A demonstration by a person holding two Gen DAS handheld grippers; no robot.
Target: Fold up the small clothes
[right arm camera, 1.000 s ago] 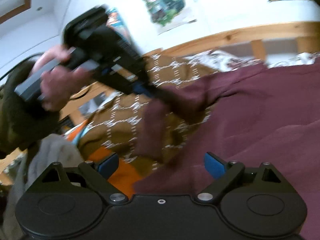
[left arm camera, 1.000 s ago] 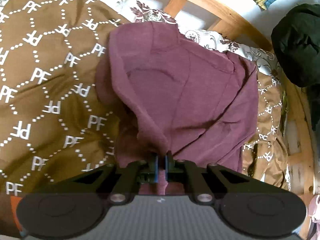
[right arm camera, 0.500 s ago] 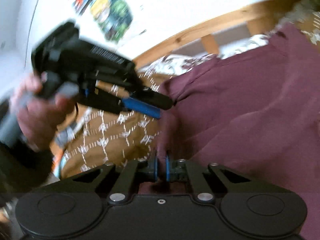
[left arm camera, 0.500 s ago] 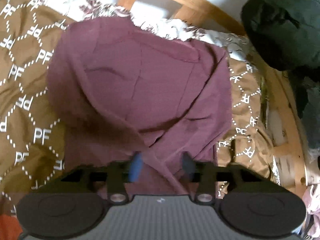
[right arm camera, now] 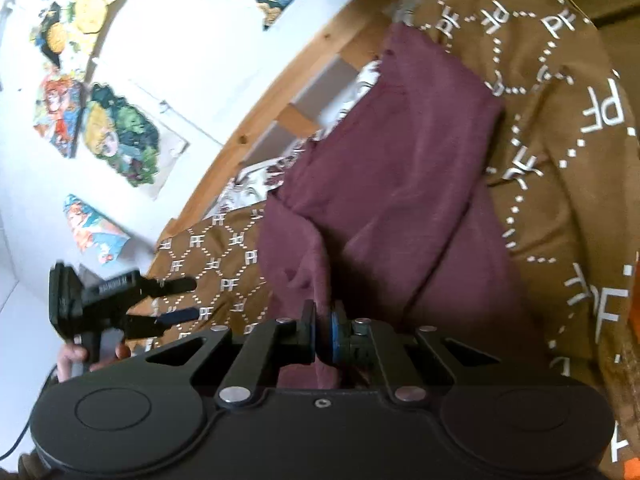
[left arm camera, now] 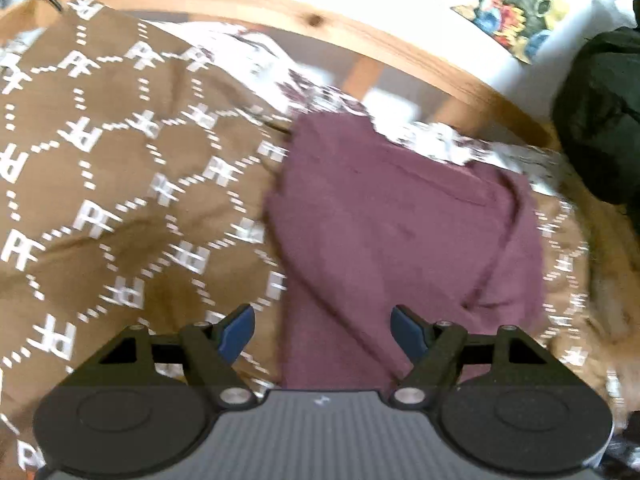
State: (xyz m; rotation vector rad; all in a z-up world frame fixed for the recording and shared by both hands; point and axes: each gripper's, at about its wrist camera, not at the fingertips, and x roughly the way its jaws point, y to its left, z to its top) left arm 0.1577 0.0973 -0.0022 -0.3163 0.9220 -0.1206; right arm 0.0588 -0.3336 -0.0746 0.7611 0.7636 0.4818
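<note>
While the left gripper was pinched on a fold of the maroon shirt a second ago, it now stands wide open and empty, its blue fingertips spread on either side of the shirt's near edge at the bottom centre of the left wrist view. That view has also swung, so the shirt sits right of centre, lying on the brown patterned blanket with the wooden bed rail curving across the top. The right gripper, which was open a second ago, is now closed tight on a bunched fold of the shirt at the lower centre of its own view, the cloth rising between the blue pads. In that same view the left gripper shows at the lower left, clear of the cloth and over the blanket. So the hold has passed from left to right. By my judgement, one flap has been laid over and the right side is next to be drawn across. The shirt is only partly folded, still rumpled.
</note>
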